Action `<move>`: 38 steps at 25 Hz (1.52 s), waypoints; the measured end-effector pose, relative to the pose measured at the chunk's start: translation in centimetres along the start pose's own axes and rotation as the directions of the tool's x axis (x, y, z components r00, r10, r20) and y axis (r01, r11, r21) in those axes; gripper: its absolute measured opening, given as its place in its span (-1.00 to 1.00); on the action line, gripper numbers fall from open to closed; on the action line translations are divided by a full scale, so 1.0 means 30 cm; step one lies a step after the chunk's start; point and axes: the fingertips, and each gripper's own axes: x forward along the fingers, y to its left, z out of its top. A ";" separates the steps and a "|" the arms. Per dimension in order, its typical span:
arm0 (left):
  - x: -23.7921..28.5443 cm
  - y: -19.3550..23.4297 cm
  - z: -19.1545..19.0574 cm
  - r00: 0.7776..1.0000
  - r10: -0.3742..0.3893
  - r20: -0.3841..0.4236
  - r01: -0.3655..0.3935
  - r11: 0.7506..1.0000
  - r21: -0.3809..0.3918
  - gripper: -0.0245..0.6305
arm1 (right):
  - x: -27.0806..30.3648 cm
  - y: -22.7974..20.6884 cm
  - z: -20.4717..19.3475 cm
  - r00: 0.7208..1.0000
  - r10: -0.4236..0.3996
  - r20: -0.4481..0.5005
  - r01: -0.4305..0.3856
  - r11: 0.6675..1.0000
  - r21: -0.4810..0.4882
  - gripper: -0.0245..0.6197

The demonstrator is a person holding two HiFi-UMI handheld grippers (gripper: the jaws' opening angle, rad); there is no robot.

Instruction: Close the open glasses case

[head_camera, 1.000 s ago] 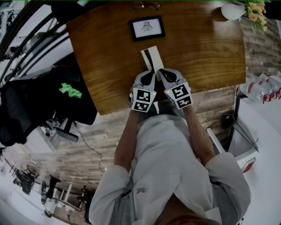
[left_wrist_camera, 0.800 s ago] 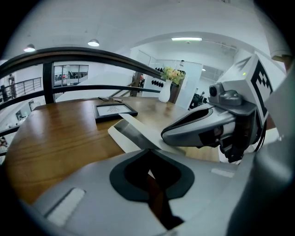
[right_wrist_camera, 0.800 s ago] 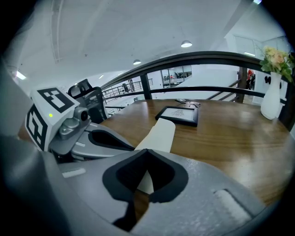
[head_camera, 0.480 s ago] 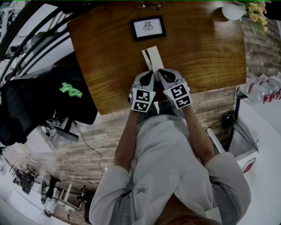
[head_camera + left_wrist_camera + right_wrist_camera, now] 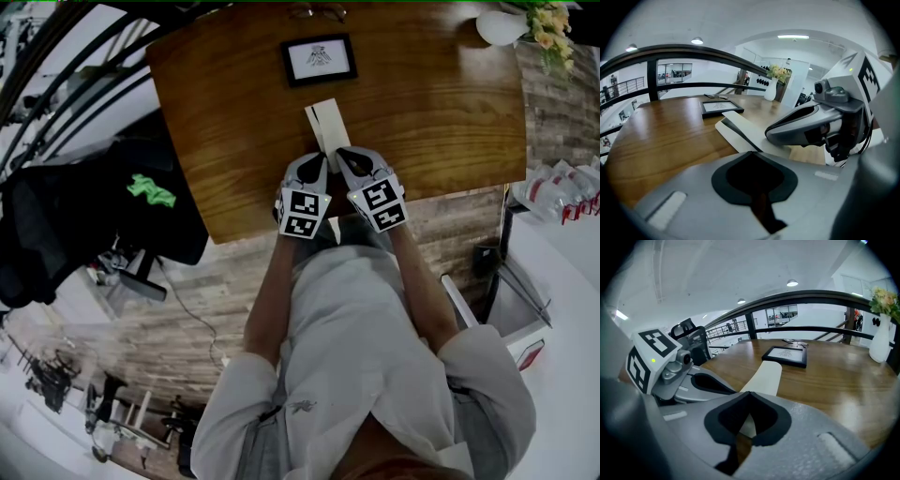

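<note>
The left gripper (image 5: 750, 153) has its jaws drawn together, the tips meeting with only the keyhole-shaped gap behind them, and nothing sits in that gap. The right gripper (image 5: 749, 393) is the same: its tips are closed on each other, and the pale case and bare wood show through the opening beneath. Both tools are held side by side at the near edge of the table (image 5: 225, 122), close together, their noses over the near end of the glasses case (image 5: 326, 122). No view settles whether either nose actually presses on it. The case is cream-coloured and lies midway along the near edge, running lengthwise toward the far edge. Its lid is almost down, with a thin dark seam left along its length. In the left gripper view the right gripper crosses just above the case's near end. In the right gripper view the left gripper sits close on the case's left flank. Past the case's far end, and apart from it, a black picture frame (image 5: 319, 59) lies flat. A pair of glasses (image 5: 314, 11) rests at the far edge behind it. A white vase (image 5: 497, 23) with flowers stands at the far right corner, well away from the case.
</note>
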 end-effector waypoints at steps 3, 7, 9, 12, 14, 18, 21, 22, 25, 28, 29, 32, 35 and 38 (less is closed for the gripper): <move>0.003 0.005 -0.010 1.000 0.000 -0.008 0.000 1.000 0.000 -0.87 | 0.005 0.004 0.002 1.000 0.002 -0.003 -0.002 1.000 -0.005 -0.91; 0.005 0.013 -0.018 1.000 0.003 -0.017 -0.003 1.000 0.000 -0.87 | 0.011 0.013 0.002 1.000 0.010 -0.006 -0.010 1.000 -0.006 -0.91; 0.006 0.015 -0.021 1.000 0.003 -0.021 -0.003 1.000 -0.001 -0.87 | 0.013 0.015 0.002 1.000 0.011 -0.008 -0.011 1.000 -0.007 -0.91; 0.008 0.019 -0.025 1.000 0.005 -0.027 -0.005 1.000 0.002 -0.87 | 0.019 0.017 0.001 1.000 0.012 -0.007 -0.012 1.000 -0.010 -0.91; 0.008 0.024 -0.026 0.999 0.009 -0.030 -0.009 1.000 0.010 -0.87 | 0.023 0.019 -0.002 1.000 0.012 -0.010 -0.013 1.000 -0.011 -0.91; 0.005 0.034 -0.033 0.998 0.022 -0.052 -0.021 1.000 0.022 -0.87 | 0.023 0.029 0.005 0.999 0.016 -0.028 -0.016 1.000 -0.016 -0.91; 0.006 0.037 -0.035 0.998 0.022 -0.060 -0.021 1.000 0.023 -0.87 | 0.030 0.032 0.001 0.999 0.017 -0.035 -0.018 1.000 -0.016 -0.91; 0.006 0.039 -0.037 0.998 0.022 -0.065 -0.021 1.000 0.022 -0.87 | 0.033 0.034 -0.001 0.999 0.017 -0.037 -0.018 1.000 -0.014 -0.91; 0.004 0.039 -0.042 0.997 0.020 -0.076 -0.018 1.000 0.019 -0.87 | 0.038 0.037 -0.003 0.999 0.014 -0.040 -0.015 1.000 -0.009 -0.91; 0.006 0.038 -0.041 0.998 0.016 -0.064 -0.014 1.000 0.019 -0.87 | 0.038 0.034 -0.003 0.999 0.011 -0.032 -0.011 1.000 -0.007 -0.91; 0.006 0.041 -0.040 0.998 0.016 -0.057 -0.015 1.000 0.017 -0.87 | 0.037 0.031 -0.003 1.000 0.008 -0.029 -0.008 1.000 -0.006 -0.91; -0.004 0.055 -0.036 0.999 0.018 -0.043 -0.018 1.000 0.004 -0.87 | 0.024 0.019 0.000 1.000 -0.005 -0.014 0.005 1.000 -0.003 -0.91; -0.025 0.071 -0.015 0.999 0.025 -0.022 -0.025 1.000 0.003 -0.87 | 0.002 0.015 0.020 1.000 -0.011 0.009 0.011 1.000 -0.005 -0.91; -0.059 0.089 0.031 0.999 0.035 0.018 -0.036 0.999 0.007 -0.87 | -0.027 0.020 0.056 1.000 -0.010 0.026 0.010 1.000 -0.012 -0.91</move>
